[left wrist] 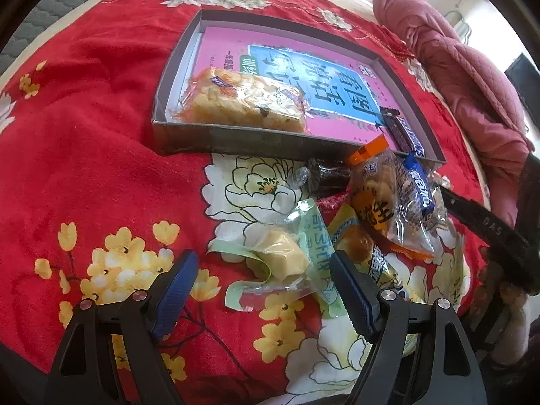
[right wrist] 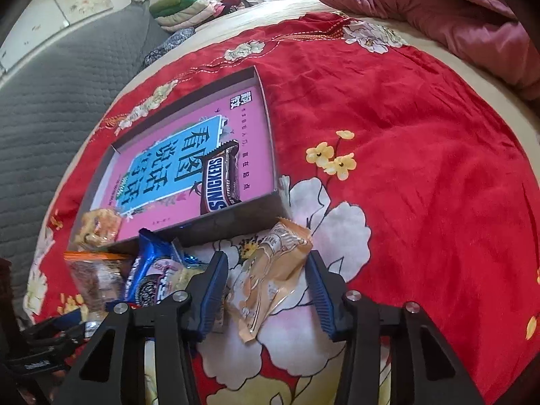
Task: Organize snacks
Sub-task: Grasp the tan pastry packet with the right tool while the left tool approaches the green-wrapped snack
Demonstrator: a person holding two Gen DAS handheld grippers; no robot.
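A shallow dark box (left wrist: 236,141) with a pink printed sheet on its floor lies on the bed. In it are a yellow crispy snack (left wrist: 243,101) and a Snickers bar (right wrist: 219,182). In front of the box loose snacks lie in a heap: a dark candy (left wrist: 324,175), an orange-topped packet (left wrist: 378,195) and a blue Oreo pack (left wrist: 418,185). My left gripper (left wrist: 263,263) is open, its fingers on either side of a green-wrapped pastry (left wrist: 287,260) without pressing it. My right gripper (right wrist: 266,261) is open around a beige-wrapped pastry (right wrist: 270,270), and a gap shows at its left pad.
A red floral blanket (right wrist: 422,135) covers the bed. A pink quilted cover (right wrist: 438,10) is bunched at the far right. A grey mattress pad (right wrist: 50,101) and folded clothes (right wrist: 189,3) lie to the left. The Oreo pack (right wrist: 152,270) lies just left of my right gripper.
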